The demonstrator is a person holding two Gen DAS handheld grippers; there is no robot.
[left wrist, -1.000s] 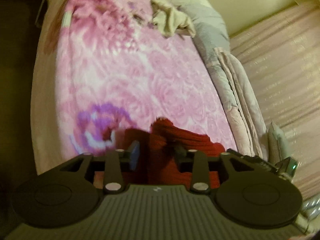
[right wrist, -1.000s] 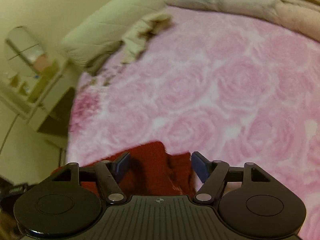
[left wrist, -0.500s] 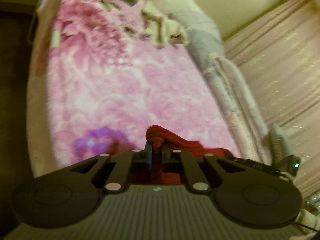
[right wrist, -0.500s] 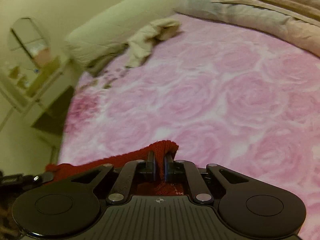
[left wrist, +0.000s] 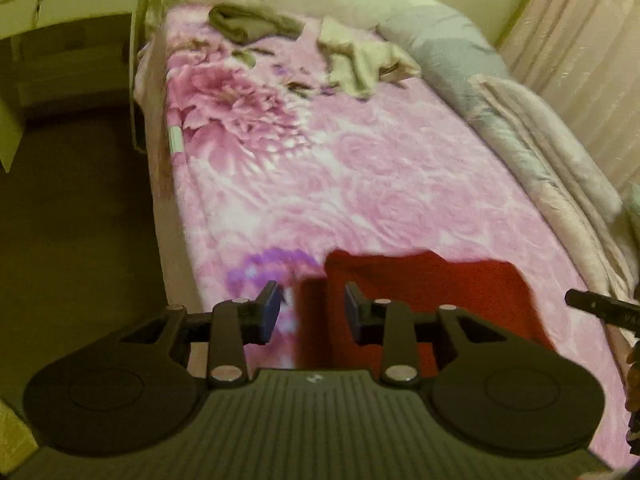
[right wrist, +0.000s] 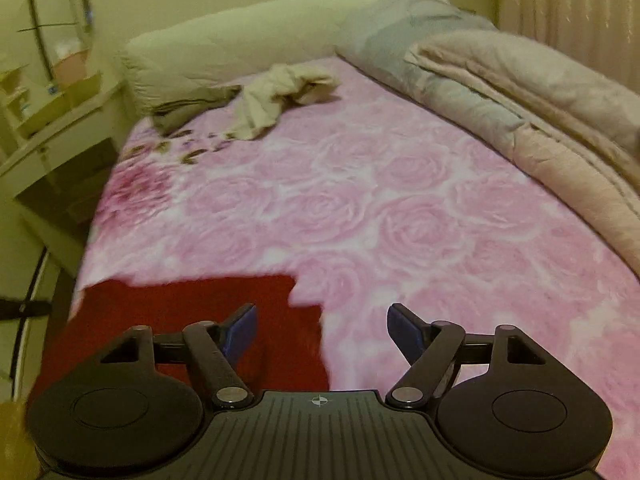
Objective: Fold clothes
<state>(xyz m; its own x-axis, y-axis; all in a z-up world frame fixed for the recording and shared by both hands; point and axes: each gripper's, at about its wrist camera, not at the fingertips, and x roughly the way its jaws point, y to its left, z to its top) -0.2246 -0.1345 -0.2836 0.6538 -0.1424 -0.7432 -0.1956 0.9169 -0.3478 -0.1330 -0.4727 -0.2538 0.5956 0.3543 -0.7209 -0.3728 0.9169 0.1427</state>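
Red garment [left wrist: 432, 292] lies flat at the bed's [left wrist: 360, 168] near edge; my left hand-held gripper [left wrist: 311, 312] and right hand-held gripper [right wrist: 322, 330] hover released above it.

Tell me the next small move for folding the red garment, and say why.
Probably lower both open claws onto the near corners again. The left claw and right claw hang open above the red garment, which lies flat on the pink blanket, apparently only part-folded.

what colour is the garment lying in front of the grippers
The garment is plain red, no pattern visible; the left wrist view shows it best.
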